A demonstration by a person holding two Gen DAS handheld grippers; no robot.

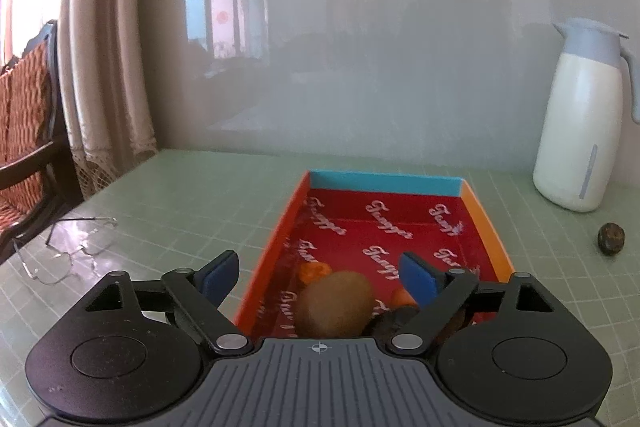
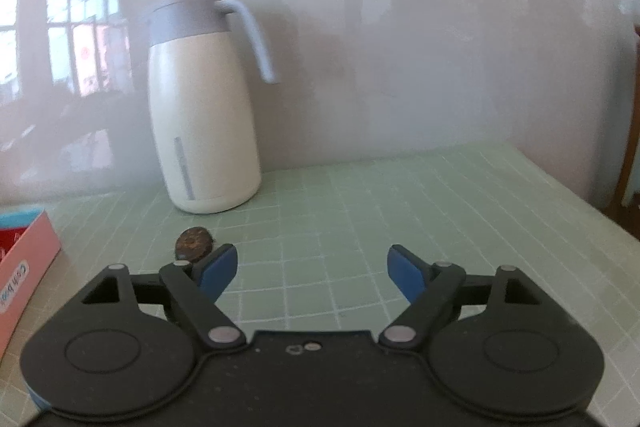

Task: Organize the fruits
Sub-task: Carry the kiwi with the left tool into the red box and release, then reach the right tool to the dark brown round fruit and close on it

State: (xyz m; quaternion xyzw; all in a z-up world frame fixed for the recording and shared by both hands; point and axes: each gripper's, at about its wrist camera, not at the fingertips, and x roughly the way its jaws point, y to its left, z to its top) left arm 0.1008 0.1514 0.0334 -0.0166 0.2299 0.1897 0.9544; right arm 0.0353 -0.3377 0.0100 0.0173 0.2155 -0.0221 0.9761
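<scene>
Fruit sits mostly in the box: a kiwi beneath the wide-open left gripper. One dark fruit lies outside near the jug, just left of the open right gripper; a nudge could roll it away.

A white jug with a grey lid stands upright on the green gridded counter at eleven o'clock. Wire-rimmed glasses lie at nine o'clock, a curtain behind them.
</scene>
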